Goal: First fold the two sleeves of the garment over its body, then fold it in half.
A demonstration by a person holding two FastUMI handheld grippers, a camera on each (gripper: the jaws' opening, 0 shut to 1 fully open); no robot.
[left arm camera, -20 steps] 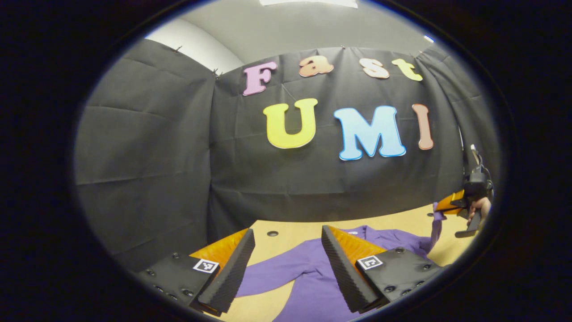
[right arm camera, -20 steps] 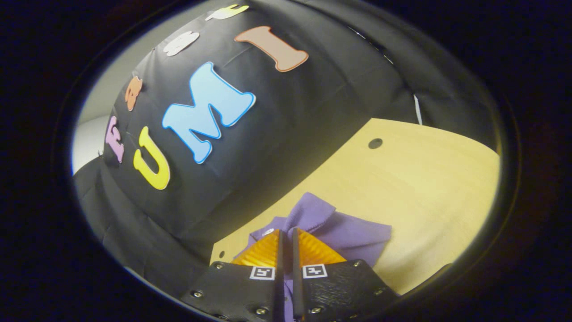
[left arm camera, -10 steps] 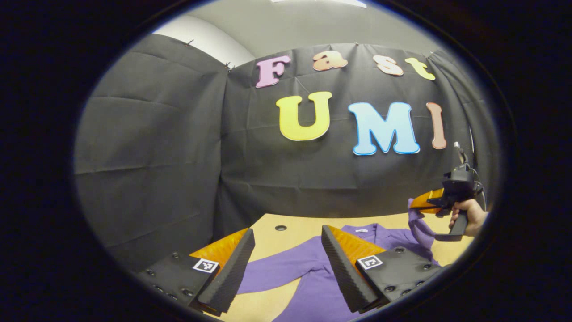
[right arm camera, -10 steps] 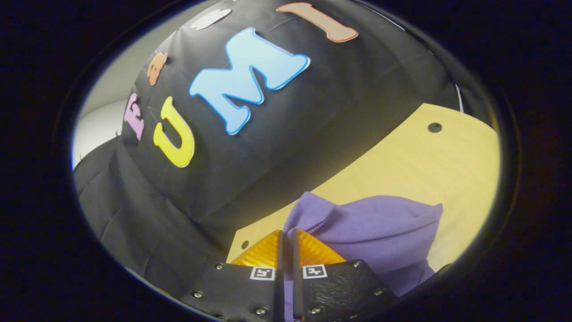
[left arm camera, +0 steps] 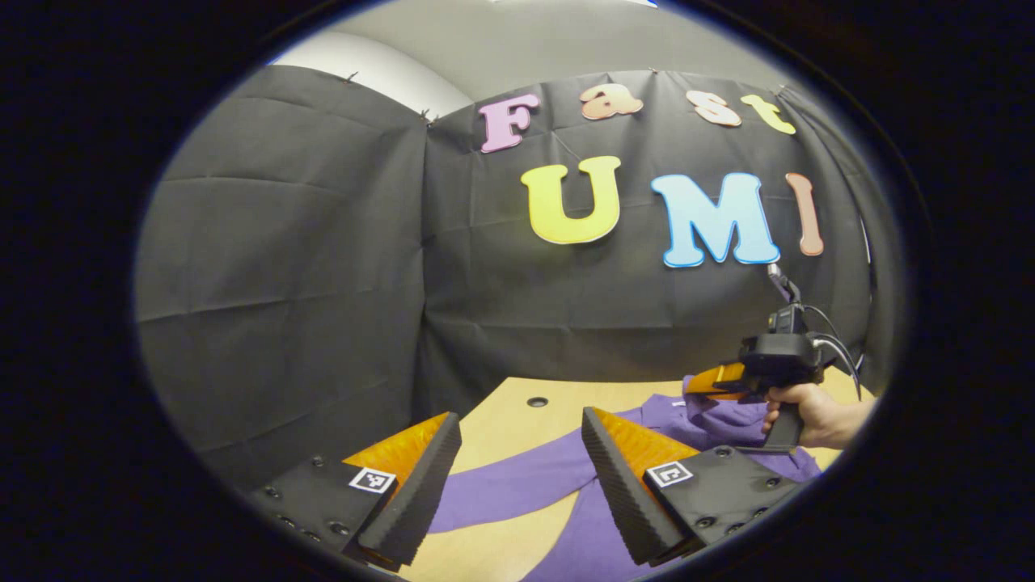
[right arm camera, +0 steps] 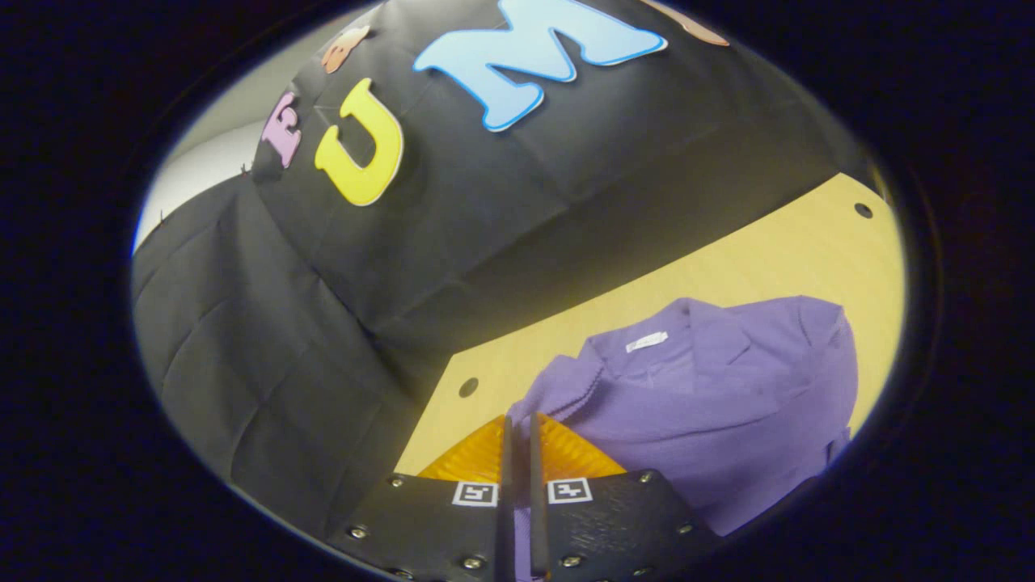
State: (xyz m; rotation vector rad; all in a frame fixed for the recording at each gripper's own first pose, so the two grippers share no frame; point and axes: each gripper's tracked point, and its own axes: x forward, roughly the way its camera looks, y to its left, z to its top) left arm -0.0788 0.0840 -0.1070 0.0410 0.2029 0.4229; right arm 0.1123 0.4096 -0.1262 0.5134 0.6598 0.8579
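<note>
A purple collared garment (right arm camera: 711, 404) lies on the wooden table (right arm camera: 792, 250), its collar and white label (right arm camera: 647, 341) toward the black cloth wall. My right gripper (right arm camera: 517, 428) is shut on the end of one purple sleeve (right arm camera: 558, 392), holding it up over the garment's body. In the left gripper view that right gripper (left arm camera: 705, 386) shows at the right, held by a hand (left arm camera: 808, 412), with the sleeve (left arm camera: 720, 416) hanging from it. My left gripper (left arm camera: 517, 453) is open, hovering above the other sleeve (left arm camera: 509, 485), which lies flat on the table.
The black cloth wall (left arm camera: 323, 267) closes the table's back and left side. Round holes (left arm camera: 537, 402) (right arm camera: 468, 387) are set in the table near the back edge. Bare wood (left arm camera: 493, 428) lies between the garment and the wall.
My right gripper has carried the sleeve inward across the garment, and the collar and body have come into its view. My left gripper stays open in about the same place.
</note>
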